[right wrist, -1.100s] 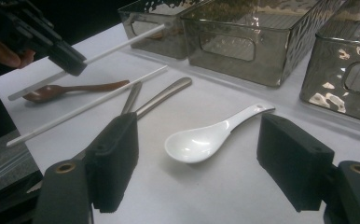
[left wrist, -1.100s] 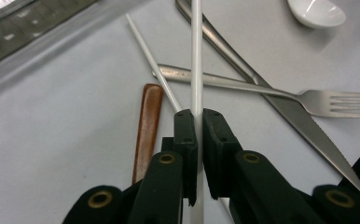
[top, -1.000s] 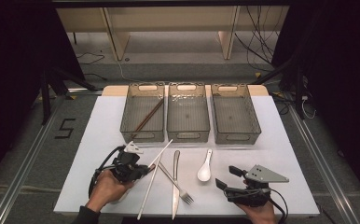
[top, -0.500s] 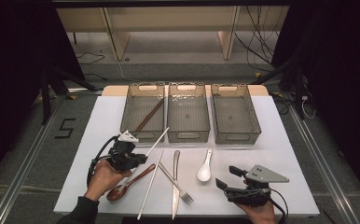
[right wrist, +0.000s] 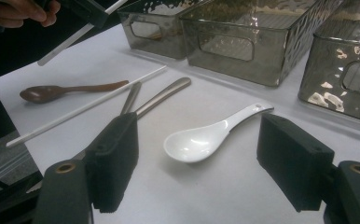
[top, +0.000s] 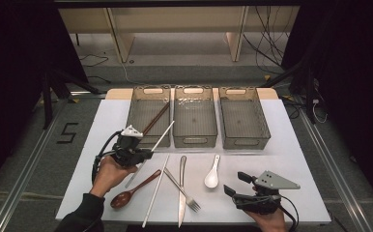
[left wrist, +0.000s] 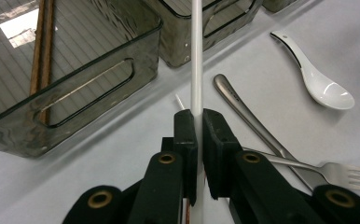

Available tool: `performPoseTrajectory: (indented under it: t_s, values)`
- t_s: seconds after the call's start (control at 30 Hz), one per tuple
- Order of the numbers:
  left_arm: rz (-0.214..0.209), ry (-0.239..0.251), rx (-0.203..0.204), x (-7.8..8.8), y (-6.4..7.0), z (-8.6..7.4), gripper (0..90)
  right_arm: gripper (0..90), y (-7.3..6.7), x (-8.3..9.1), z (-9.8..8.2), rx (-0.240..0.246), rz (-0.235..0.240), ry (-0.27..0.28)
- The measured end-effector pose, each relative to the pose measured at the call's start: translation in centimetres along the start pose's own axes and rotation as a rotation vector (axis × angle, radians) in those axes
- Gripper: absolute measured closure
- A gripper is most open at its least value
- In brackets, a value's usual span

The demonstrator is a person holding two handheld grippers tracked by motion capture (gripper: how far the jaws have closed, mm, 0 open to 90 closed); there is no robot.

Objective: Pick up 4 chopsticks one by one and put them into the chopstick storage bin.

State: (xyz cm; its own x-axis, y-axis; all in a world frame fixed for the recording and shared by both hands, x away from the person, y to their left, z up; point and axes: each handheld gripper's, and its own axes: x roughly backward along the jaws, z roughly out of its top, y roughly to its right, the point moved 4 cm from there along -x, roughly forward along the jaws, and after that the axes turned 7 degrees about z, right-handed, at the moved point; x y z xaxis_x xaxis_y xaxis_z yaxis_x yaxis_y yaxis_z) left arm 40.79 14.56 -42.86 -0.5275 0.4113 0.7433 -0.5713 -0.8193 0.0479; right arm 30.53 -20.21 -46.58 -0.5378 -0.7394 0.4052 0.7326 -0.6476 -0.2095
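My left gripper (top: 146, 153) (left wrist: 197, 126) is shut on a white chopstick (top: 164, 133) (left wrist: 197, 65), held off the table and slanting toward the left bin (top: 135, 112). That bin holds brown chopsticks (top: 155, 118) (left wrist: 43, 51). A second white chopstick (top: 154, 193) (right wrist: 89, 107) lies on the white mat beside a wooden spoon (top: 126, 194) (right wrist: 61, 91). Near the front right edge, my right gripper (top: 234, 183) (right wrist: 206, 156) rests open, its jaws standing either side of a white ceramic spoon (top: 212, 176) (right wrist: 201, 140) that lies beyond them.
A steel knife (top: 182, 186) and fork (top: 187, 195) cross in the middle of the mat. Behind them stand the middle bin (top: 177, 123) and the right bin (top: 264, 126), side by side. Dark floor surrounds the table.
My left gripper has risen and moved toward the bins with the white chopstick in it, uncovering the wooden spoon. The right gripper has stayed put.
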Motion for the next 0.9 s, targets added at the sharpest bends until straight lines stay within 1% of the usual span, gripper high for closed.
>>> performPoseTrajectory:
  t_s: [0.23, 0.3, 0.37, 0.5, 0.6, 0.9]
  values:
    - [0.003, 0.023, 0.015, 0.0, -0.7, 0.7, 84.1, 30.1, 0.0, 0.0, 0.0, 0.000, -0.001, -0.001]
    - [0.003, 0.014, 0.006, -0.2, -0.8, 0.9, 84.0, 30.1, 0.0, -0.1, 0.0, -0.003, 0.000, 0.000]
    - [0.011, 0.011, 0.001, -0.3, -1.1, 1.1, 84.1, 30.1, 0.0, -0.1, -0.1, -0.002, 0.001, -0.003]
    - [0.011, 0.027, 0.005, -0.2, -1.5, 1.8, 84.0, 30.2, 0.0, -0.1, -0.1, -0.003, 0.001, -0.003]
    - [0.012, 0.043, 0.015, -0.1, -1.9, 2.5, 84.1, 30.1, 0.0, -0.1, 0.0, -0.004, 0.001, -0.001]
    - [0.030, 0.056, 0.011, -0.2, -3.4, 4.3, 84.0, 30.1, 0.1, -0.1, -0.1, -0.004, 0.001, 0.000]
